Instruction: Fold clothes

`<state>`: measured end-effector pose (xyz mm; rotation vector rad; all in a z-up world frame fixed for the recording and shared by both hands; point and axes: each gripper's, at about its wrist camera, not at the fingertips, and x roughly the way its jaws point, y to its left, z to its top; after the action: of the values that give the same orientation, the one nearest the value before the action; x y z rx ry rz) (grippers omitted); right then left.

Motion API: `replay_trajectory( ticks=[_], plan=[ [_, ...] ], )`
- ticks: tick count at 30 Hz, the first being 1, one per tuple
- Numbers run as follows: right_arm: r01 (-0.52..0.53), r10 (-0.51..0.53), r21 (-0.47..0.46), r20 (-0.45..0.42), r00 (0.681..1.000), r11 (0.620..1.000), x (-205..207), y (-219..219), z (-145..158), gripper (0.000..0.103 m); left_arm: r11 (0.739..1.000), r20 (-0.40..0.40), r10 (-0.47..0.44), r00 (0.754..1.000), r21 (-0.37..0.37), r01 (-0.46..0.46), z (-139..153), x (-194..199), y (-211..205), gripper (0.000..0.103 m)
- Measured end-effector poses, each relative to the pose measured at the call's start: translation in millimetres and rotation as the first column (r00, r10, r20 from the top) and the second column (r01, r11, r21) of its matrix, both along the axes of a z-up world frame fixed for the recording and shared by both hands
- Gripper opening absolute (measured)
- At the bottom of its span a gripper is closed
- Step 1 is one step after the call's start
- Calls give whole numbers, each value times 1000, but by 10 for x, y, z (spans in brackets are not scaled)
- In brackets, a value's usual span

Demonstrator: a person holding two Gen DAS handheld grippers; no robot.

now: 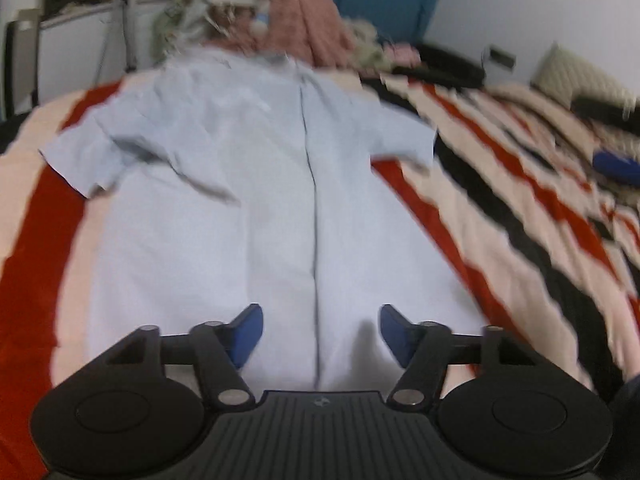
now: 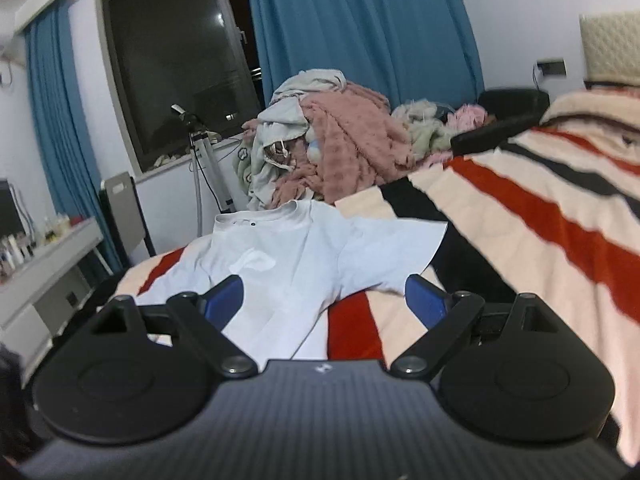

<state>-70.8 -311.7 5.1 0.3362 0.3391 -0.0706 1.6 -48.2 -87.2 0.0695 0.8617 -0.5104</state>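
Observation:
A pale blue short-sleeved shirt (image 1: 256,184) lies spread flat on the striped bedspread, collar at the far end, both sleeves out to the sides. It also shows in the right wrist view (image 2: 296,256). My left gripper (image 1: 320,332) is open and empty, low over the shirt's near hem, jaws either side of the centre seam. My right gripper (image 2: 324,300) is open and empty, above the shirt's lower right side, below the right sleeve (image 2: 400,248).
The bedspread (image 1: 500,208) has red, black and cream stripes. A heap of pink and pale clothes (image 2: 344,140) lies beyond the collar. Blue curtains (image 2: 360,20), a dark window, a tripod (image 2: 208,168) and a shelf with bottles (image 2: 48,240) stand at left.

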Motion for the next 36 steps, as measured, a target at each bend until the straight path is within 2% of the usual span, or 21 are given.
replay_trajectory(
  ticks=[1, 3, 4, 5, 6, 11, 15, 18, 19, 23, 25, 26, 28, 30, 31, 34, 36],
  plan=[
    [-3, 3, 20, -10, 1000, 1000, 28, -18, -31, 89, 1000, -18, -15, 1000, 17, 15, -61, 10, -46, 47],
    [-1, 2, 44, -32, 999, 999, 66, -53, -84, 89, 998, -33, -44, 999, 35, 45, -134, 3, -114, 39],
    [0, 2, 56, -43, 999, 998, 84, -70, -111, 89, 998, -31, -59, 998, 31, 60, -118, 2, -136, 27],
    [2, 2, 68, -53, 999, 998, 102, -87, -136, 89, 997, -29, -74, 997, 27, 75, -103, 1, -159, 20],
    [5, -1, 74, -51, 999, 997, 105, -106, -142, 89, 996, -31, -87, 996, 20, 88, -83, 6, -179, 7],
    [72, -71, 30, -20, 997, 997, 97, -184, -148, 89, 986, -114, -107, 988, -139, 91, 181, 200, -278, 3],
    [186, -186, 5, 19, 982, 983, 91, -313, -140, 89, 953, -194, -116, 974, -297, 55, 378, 443, -468, 3],
    [252, -253, 14, 39, 967, 968, 73, -448, -139, 89, 934, -248, -149, 957, -354, 54, 397, 641, -747, 3],
    [265, -265, 17, 35, 964, 964, 83, -489, -155, 89, 932, -255, -162, 953, -356, 64, 373, 691, -845, 3],
    [286, -286, 21, -5, 958, 958, 173, -578, -262, 89, 952, -237, -188, 953, -283, 118, 149, 798, -1163, 4],
    [276, -275, 20, -29, 961, 961, 228, -577, -317, 89, 960, -258, -174, 950, -260, 106, 35, 812, -1129, 6],
    [271, -270, 20, -40, 962, 962, 256, -576, -345, 89, 961, -257, -169, 952, -258, 101, 25, 798, -1060, 9],
    [261, -259, 20, -63, 964, 965, 311, -574, -399, 89, 965, -234, -148, 961, -246, 89, 75, 720, -866, 30],
    [250, -248, 19, -71, 966, 968, 342, -552, -422, 89, 970, -199, -121, 972, -233, 73, 165, 603, -633, 36],
    [244, -242, 21, -72, 968, 970, 350, -543, -425, 89, 970, -187, -104, 977, -237, 58, 209, 513, -498, 44],
    [226, -224, 28, -72, 972, 974, 325, -495, -420, 89, 970, -150, -42, 988, -241, 5, 305, 230, -85, 51],
    [217, -214, 29, -69, 974, 976, 301, -457, -411, 89, 976, -123, 22, 992, -211, -48, 290, 57, 129, 52]
  ],
)
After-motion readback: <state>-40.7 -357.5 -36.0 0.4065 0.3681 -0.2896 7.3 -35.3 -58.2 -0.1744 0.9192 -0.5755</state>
